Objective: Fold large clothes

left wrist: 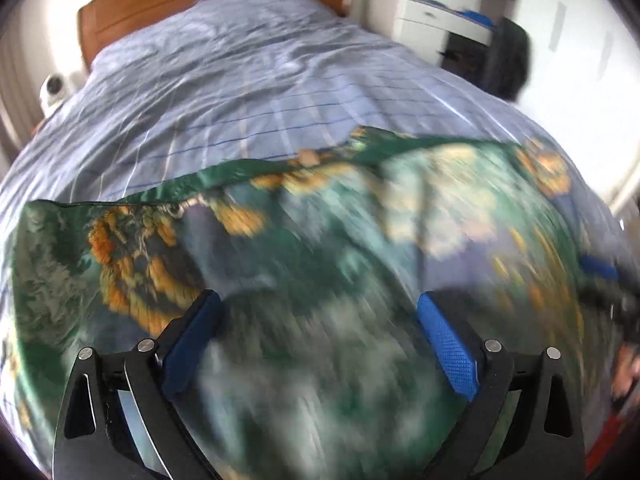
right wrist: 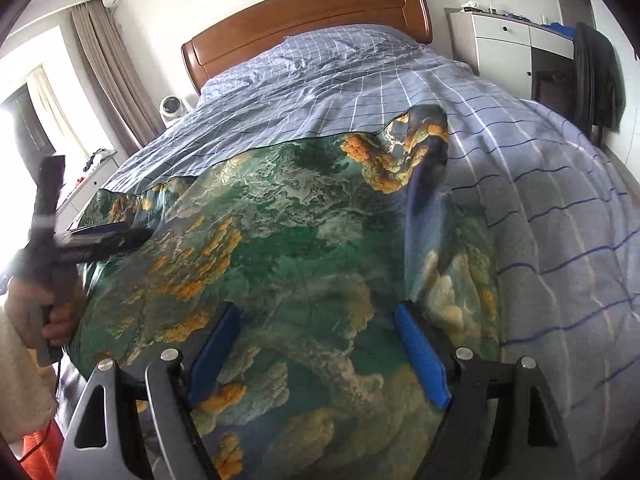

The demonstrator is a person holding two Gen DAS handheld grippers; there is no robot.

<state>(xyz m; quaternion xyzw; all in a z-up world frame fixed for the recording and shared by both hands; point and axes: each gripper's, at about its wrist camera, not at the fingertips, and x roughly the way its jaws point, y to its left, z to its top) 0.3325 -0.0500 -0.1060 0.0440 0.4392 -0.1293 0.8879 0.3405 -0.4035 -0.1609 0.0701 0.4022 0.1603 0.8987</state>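
A large silky green garment (right wrist: 304, 216) with orange and cream cloud prints lies spread flat on the blue checked bedding (right wrist: 560, 208); its far right corner (right wrist: 416, 140) is turned up. My right gripper (right wrist: 318, 312) hovers over the garment's near part, its blue pads (right wrist: 420, 352) wide apart and nothing pinched. My left gripper (left wrist: 318, 304) is open too, above the blurred cloth (left wrist: 304, 248) near the garment's left side. In the right wrist view the left gripper (right wrist: 136, 234) shows edge-on at the garment's left edge, held by a hand (right wrist: 56, 316). The right gripper's tip (left wrist: 600, 272) shows at the left wrist view's right margin.
A wooden headboard (right wrist: 304, 12) ends the bed. A white cabinet (right wrist: 504, 48) and a dark garment hung on a chair (right wrist: 600, 76) stand to the right. A white round device (right wrist: 173, 107) and curtains (right wrist: 104, 72) are on the left. Something orange (right wrist: 40, 452) lies below the sleeve.
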